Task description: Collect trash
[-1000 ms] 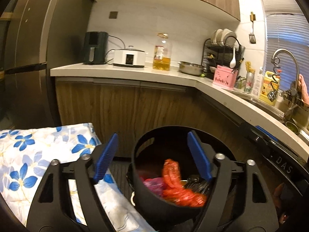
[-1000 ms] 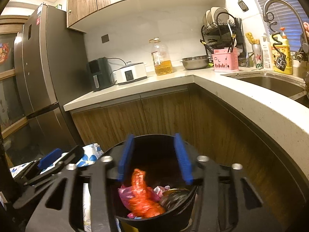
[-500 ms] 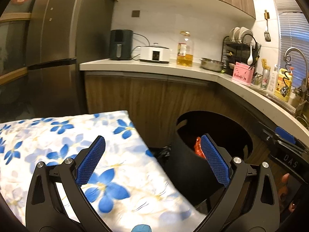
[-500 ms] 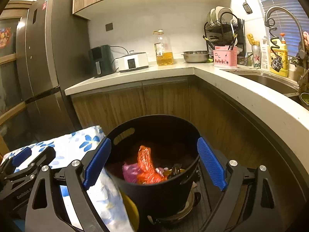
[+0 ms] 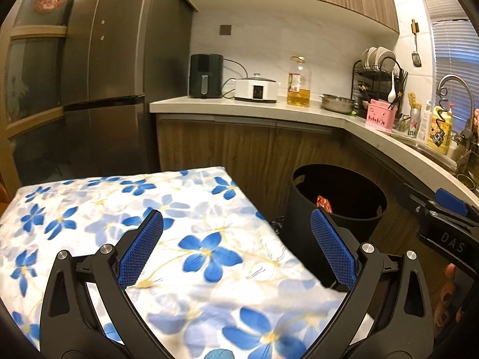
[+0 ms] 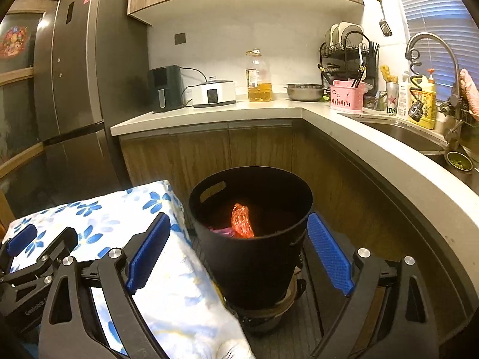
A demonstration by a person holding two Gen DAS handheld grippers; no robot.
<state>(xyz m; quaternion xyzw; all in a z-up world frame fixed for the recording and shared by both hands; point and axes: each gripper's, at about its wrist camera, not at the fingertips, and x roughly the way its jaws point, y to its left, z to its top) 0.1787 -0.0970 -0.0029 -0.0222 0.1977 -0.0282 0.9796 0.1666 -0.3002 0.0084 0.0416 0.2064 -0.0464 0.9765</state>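
1. left gripper (image 5: 236,239) hung over the flowered cloth (image 5: 89,209), jaws spread wide, nothing between the pads; they had just been opening.
2. right gripper (image 6: 239,248) had its jaws wide apart too, having just been opening further. the black bin (image 6: 254,257) stood in the gap between the blue pads (image 6: 327,252), and neither pad pressed on it.
3. the bin stood on the floor in the inside corner of the counter (image 6: 209,113), just beside the cloth's right edge. the cloth's corner ended short of the cabinet doors (image 5: 239,146), which left a dark strip of floor between them.
4. trash lay in the bin: one orange-red wrapper (image 6: 242,220) stood upright, with one pink piece (image 6: 223,231) low beside it. the rest of the contents were too dark to count.
5. one slot handle (image 6: 213,191) was cut in the bin's far-left wall, and one notch showed at the right rim in the left wrist view.
6. count on the counter: one black air fryer (image 5: 206,75), one white cooker (image 5: 256,90), one oil bottle (image 5: 298,81), one steel bowl (image 5: 336,103), one pink caddy (image 5: 380,115), one dish rack (image 6: 348,51).
7. writing: "das" showed on the right gripper's body in the left wrist view, and "genrobo" partly on the left gripper's body in the right wrist view. the can by the sink showed "ine".
8. one fridge (image 5: 104,68) closed off the left side.
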